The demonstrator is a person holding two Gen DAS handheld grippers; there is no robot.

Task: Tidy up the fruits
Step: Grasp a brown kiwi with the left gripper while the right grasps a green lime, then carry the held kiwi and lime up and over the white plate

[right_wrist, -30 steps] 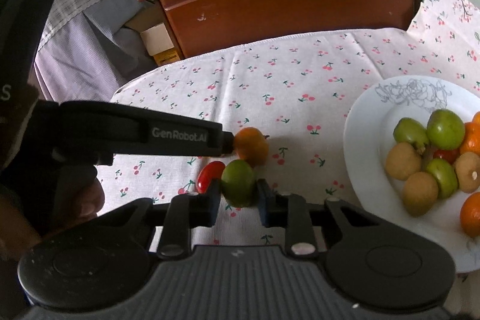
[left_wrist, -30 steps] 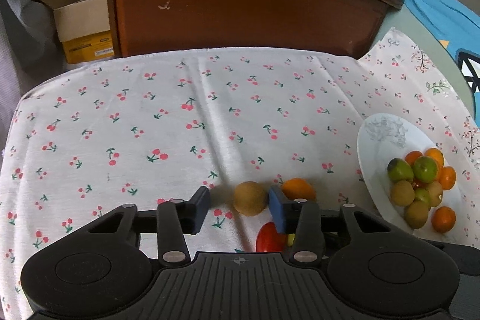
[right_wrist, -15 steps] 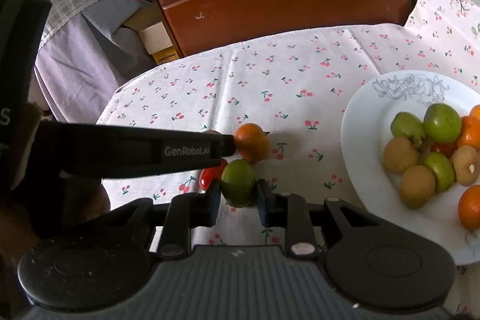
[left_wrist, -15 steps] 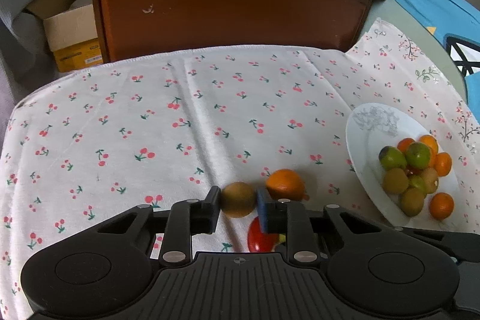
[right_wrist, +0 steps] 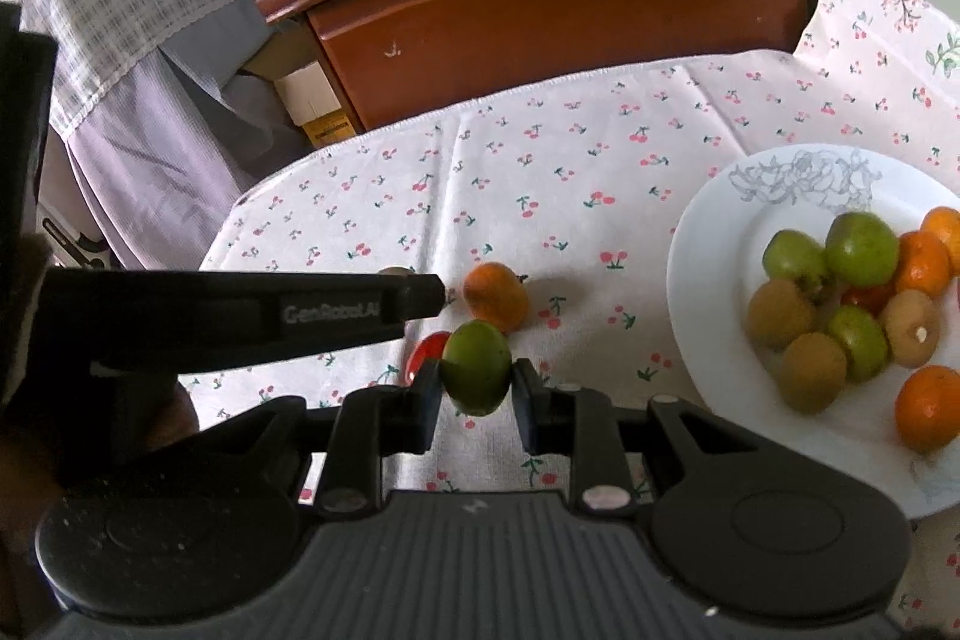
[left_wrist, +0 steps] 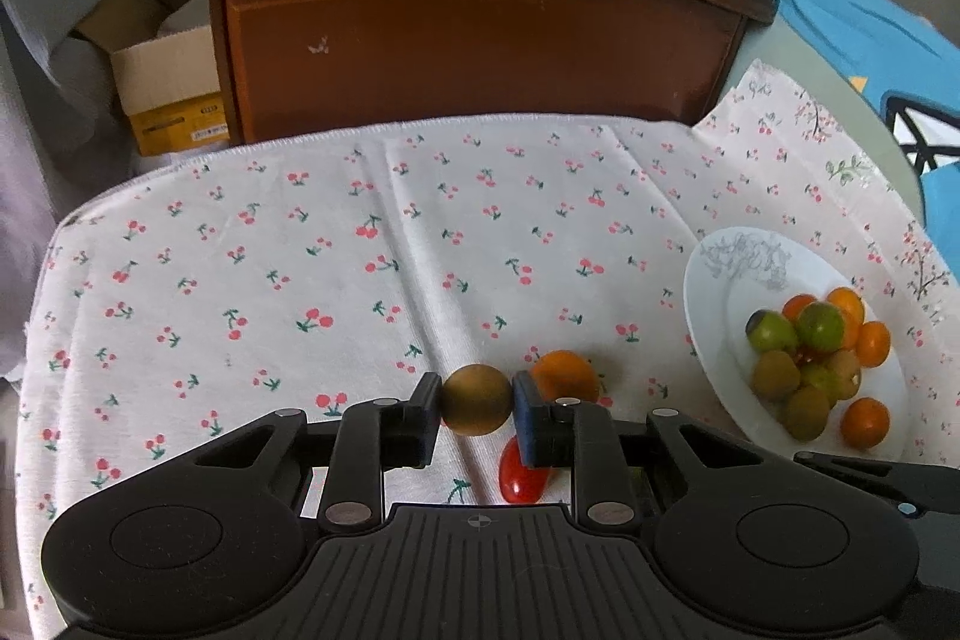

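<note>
Right of both tools sits the plate (right_wrist: 708, 244); right tool (right_wrist: 475, 388) pinches a green fruit (right_wrist: 477, 367) nearer it, left tool (left_wrist: 477, 415) pinches a brown fruit (left_wrist: 477, 400).

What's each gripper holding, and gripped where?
Left gripper holds a brown kiwi, pinched across its middle. Right gripper holds a green fruit, clamped on its opposite sides.

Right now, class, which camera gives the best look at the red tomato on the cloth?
The left wrist view: the tomato lies mostly visible below the left gripper. In the right wrist view only a sliver shows beside the green fruit.
</note>
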